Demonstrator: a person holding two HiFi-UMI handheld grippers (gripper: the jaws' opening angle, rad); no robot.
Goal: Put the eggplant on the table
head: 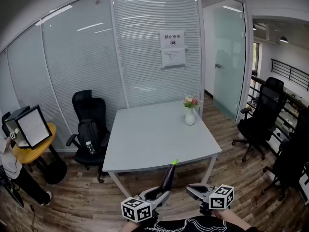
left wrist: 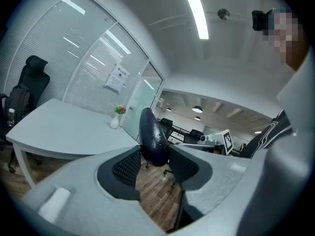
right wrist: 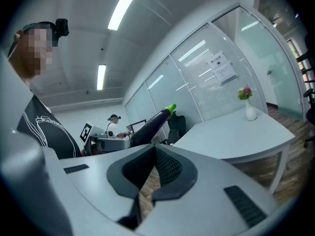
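A dark purple eggplant (head: 168, 177) with a green stem stands tilted up in the air just short of the near edge of the white table (head: 154, 134). My left gripper (head: 163, 191) is shut on its lower end. In the left gripper view the eggplant (left wrist: 151, 132) sits pinched between the black pads of the left gripper (left wrist: 153, 154). My right gripper (head: 193, 190) hangs beside it to the right, apart from it. In the right gripper view the right gripper (right wrist: 151, 149) has its jaw tips together with nothing between them, and the eggplant (right wrist: 150, 127) shows beyond on the left.
A white vase of flowers (head: 190, 111) stands near the table's far right corner. A black office chair (head: 89, 124) with a backpack is at the table's left, another chair (head: 263, 115) at the right. A yellow round table (head: 34, 149) and a person (head: 9, 170) are at far left.
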